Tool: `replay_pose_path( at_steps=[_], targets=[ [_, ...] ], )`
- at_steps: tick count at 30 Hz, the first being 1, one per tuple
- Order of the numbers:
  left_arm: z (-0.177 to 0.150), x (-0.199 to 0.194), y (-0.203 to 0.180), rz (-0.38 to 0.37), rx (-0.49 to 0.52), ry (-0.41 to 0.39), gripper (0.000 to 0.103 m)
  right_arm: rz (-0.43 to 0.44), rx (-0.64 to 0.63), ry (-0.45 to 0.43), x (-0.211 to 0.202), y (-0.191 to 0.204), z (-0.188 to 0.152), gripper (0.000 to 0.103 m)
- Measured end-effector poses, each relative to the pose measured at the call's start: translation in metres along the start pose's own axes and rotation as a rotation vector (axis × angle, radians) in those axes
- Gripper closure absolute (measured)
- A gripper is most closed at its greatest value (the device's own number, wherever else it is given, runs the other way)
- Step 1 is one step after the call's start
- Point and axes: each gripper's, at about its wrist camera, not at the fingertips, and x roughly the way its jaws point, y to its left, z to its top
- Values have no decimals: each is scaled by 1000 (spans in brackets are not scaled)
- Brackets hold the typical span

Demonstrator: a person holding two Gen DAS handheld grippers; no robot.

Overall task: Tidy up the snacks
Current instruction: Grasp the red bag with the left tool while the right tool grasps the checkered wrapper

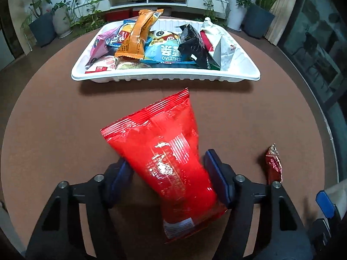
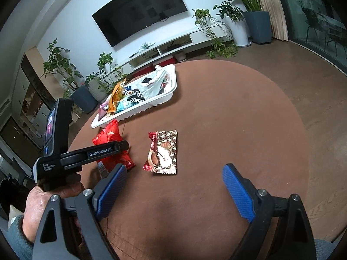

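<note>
A shiny red snack bag lies on the brown round table. My left gripper grips it, both blue pads against its sides near the lower half. A white tray heaped with several snack packets stands beyond it. A small brown-and-white snack packet lies flat on the table just ahead of my right gripper. That gripper stands open, with nothing held between its fingers. In the right wrist view the left gripper shows from the side over the red bag, a hand below it.
The same small packet lies right of the red bag in the left wrist view. The tray sits near the table's far edge. Potted plants, a low white TV shelf and a wall screen stand beyond; wooden floor lies to the right.
</note>
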Motion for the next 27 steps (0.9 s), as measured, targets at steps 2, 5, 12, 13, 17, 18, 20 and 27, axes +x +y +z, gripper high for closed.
replay_pose_path(
  at_steps=[2,5,12,13,17,18,20,27],
  targets=[
    [1,0,0,-8,6,-4,48,-7,-7,3,1,0,1,12],
    [3,1,1,-26,16,-5,64,-36,-32,12,4,2,5,14],
    [0,-1,0,-60,58,-9,70,-57,-74,59,15,7,12,19],
    [-2,-3,1,-67,63,-9,71,-61,-89,65,17,10,14,20],
    [-10,-10,5,-86,82,-16,72,-71,-144,77,24,19,27,21],
    [-14,-13,8,-88,85,-20,72,-71,-149,80,26,20,30,22],
    [-21,-17,14,-98,78,-19,72,-69,-155,95,32,22,37,22],
    [-47,-35,42,-141,35,-23,72,-90,-179,186,66,30,42,23]
  ],
)
